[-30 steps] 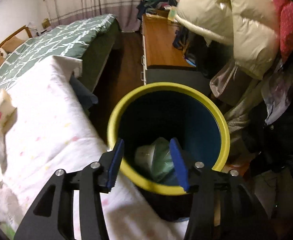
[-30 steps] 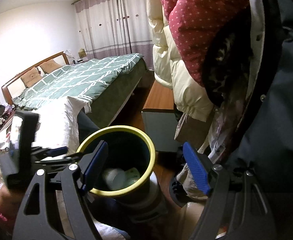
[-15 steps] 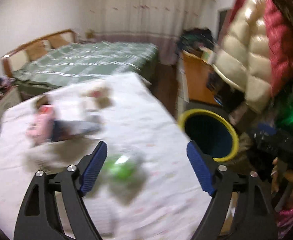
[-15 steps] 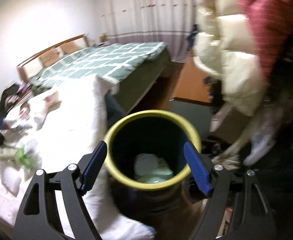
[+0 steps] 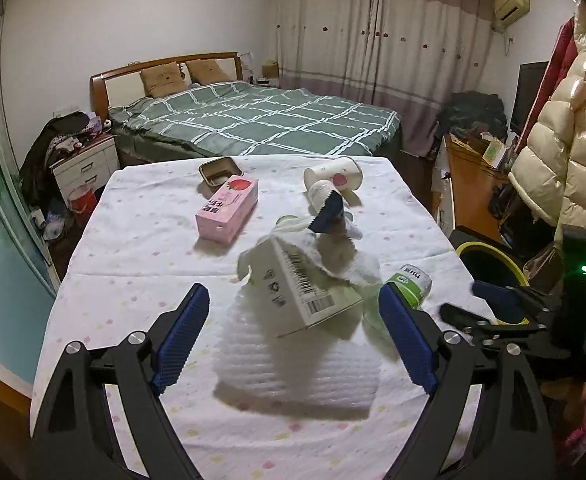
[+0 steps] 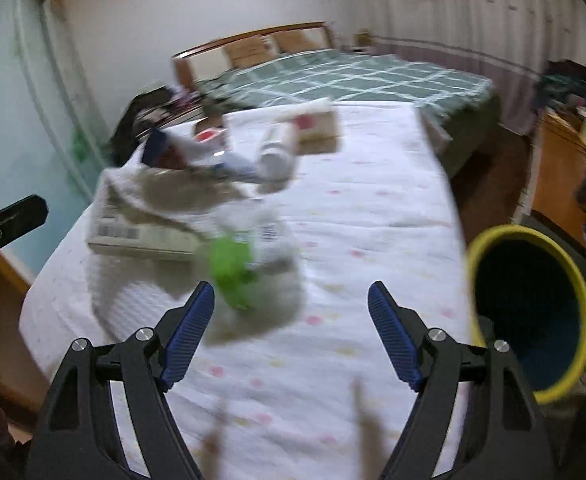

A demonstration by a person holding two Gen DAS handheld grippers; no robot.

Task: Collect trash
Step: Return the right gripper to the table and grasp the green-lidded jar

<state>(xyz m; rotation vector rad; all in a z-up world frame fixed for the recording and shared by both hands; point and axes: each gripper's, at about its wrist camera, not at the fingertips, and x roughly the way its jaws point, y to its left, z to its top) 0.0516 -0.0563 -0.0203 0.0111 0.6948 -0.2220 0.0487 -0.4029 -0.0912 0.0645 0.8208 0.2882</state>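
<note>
Trash crowds my table (image 5: 133,248): barcoded carton (image 5: 297,284), pink strawberry box (image 5: 229,208), green-labelled bottle (image 5: 411,282). Left gripper (image 5: 291,334) and right gripper (image 6: 291,334) both gape wide, empty. Yellow-rimmed bin (image 6: 529,312) stands beside the table.

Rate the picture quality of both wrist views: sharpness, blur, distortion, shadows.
Left wrist view: sharp; the white carton with a barcode and pink rectangular box read clearly, soft shadows beneath them, fisheye bending the room edges. Right wrist view: motion-smeared; the carton and green-labelled bottle streak, while the open right claw and yellow-rimmed dark bin stay fairly crisp.
</note>
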